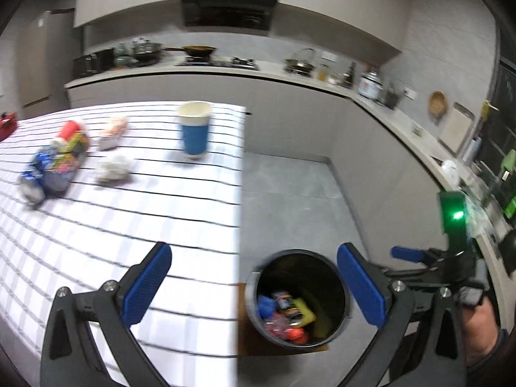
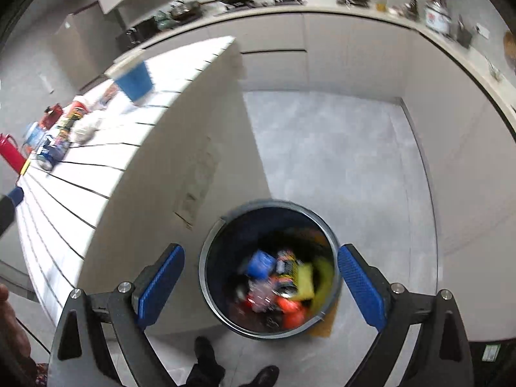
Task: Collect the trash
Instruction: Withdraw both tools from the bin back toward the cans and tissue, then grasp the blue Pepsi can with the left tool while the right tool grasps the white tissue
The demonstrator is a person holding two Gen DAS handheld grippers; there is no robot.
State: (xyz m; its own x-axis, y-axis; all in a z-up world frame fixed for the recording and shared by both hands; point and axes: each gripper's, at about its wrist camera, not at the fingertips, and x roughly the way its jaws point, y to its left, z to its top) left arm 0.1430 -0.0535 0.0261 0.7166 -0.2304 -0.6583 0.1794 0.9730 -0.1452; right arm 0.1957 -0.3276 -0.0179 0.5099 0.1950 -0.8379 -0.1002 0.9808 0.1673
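Here, both jaws wide, nothing between.

A round black bin (image 2: 269,269) stands upright on the grey floor beside the table, holding blue, red and yellow trash, while a blue paper cup (image 1: 194,130), a crumpled white paper (image 1: 113,168) and some coloured wrappers (image 1: 61,158) lie on the striped table (image 1: 145,200).
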